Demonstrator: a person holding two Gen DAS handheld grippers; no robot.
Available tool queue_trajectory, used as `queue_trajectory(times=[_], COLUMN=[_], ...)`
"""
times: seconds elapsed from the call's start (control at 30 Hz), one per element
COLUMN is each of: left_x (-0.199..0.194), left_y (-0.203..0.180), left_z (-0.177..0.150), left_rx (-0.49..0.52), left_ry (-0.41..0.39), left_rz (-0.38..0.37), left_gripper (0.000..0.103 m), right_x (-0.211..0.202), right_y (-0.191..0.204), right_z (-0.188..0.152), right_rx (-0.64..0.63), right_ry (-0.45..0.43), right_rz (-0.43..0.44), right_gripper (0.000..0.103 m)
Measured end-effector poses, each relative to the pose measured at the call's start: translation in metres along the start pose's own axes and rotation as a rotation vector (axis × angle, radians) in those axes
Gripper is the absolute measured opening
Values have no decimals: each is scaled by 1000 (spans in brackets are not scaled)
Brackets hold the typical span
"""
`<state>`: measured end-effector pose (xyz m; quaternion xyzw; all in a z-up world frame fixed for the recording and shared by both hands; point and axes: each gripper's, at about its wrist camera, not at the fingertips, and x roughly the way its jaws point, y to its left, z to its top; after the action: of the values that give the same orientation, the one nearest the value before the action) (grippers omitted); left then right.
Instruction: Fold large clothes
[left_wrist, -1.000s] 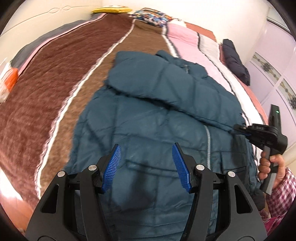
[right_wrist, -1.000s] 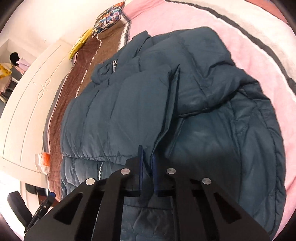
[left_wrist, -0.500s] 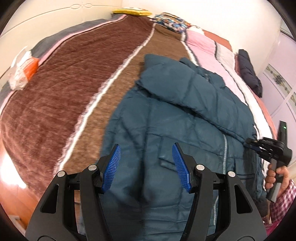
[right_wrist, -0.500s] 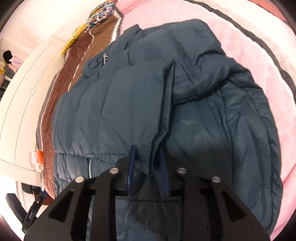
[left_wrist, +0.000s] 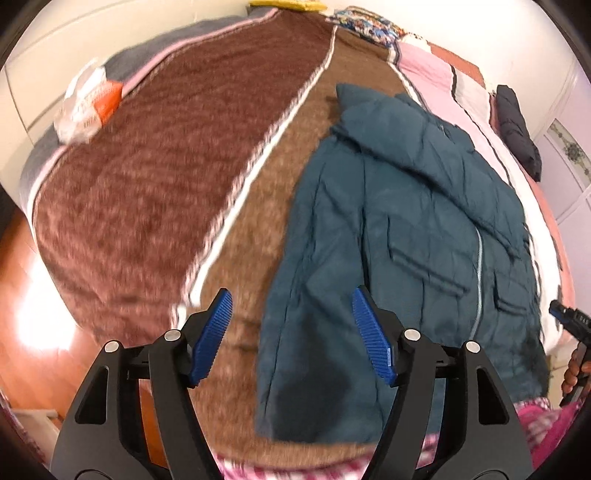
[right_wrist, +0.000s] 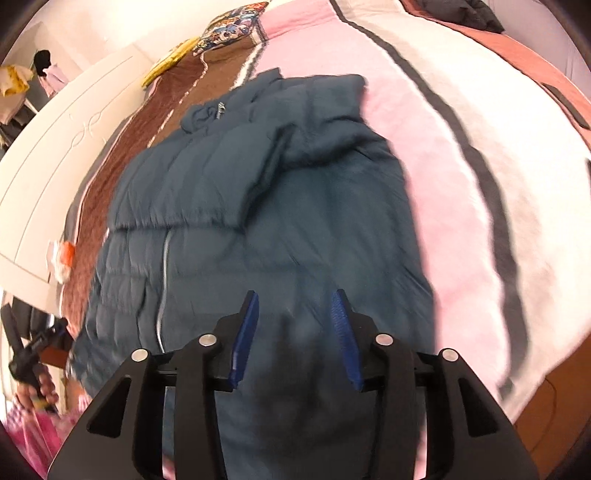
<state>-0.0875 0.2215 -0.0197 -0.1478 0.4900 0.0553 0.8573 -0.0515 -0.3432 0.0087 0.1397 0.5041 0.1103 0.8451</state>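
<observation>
A large teal puffer jacket (left_wrist: 406, 229) lies front up on the bed, zipper closed, with both sleeves folded across its chest. It also shows in the right wrist view (right_wrist: 258, 229). My left gripper (left_wrist: 291, 332) is open and empty, above the jacket's lower left edge and the brown blanket. My right gripper (right_wrist: 295, 332) is open and empty, just above the jacket's lower right part. The right gripper also shows at the far right edge of the left wrist view (left_wrist: 569, 321), beside the jacket's hem.
The bed has a striped brown blanket (left_wrist: 147, 192) and a pink and white one (right_wrist: 461, 184). A white and orange bag (left_wrist: 88, 103) lies at the left edge. A dark garment (left_wrist: 517, 125) lies far right. Pillows (right_wrist: 229, 26) are at the head.
My right gripper has let go of the sleeve it held pinched, opened, and drawn back towards the hem. My left gripper has swung left, staying open.
</observation>
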Motion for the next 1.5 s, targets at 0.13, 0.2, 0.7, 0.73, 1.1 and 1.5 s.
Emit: queue_trajectory(times=[0.13,0.2,0.7,0.73,1.1,1.5], left_x=[-3,-1,15,15,24,27], left_y=[5,4,5,5,2,-6], left_z=[-21,-30,-56,-56,-64,-67], left_rx=[-19,-25,-50,-50,-42,-24], left_ry=[52,81,80,81,91,99], left_rz=[-73,-100,-92,-90,-100,-52], left_gripper=[67,67,67,67,67,68], right_x=[-32,-39,-24,-22,-13,-5], right_y=[-28,-39,-40,-40,-42,-32], right_z=[-32,-46,-105,-107,-116,-125], right_rx=[34,63,122,127,124,86], right_ry=[24,40,123,127,121,96], right_rz=[-1,22,23,24,12,19], right_gripper=[61,62,63,63,68,84])
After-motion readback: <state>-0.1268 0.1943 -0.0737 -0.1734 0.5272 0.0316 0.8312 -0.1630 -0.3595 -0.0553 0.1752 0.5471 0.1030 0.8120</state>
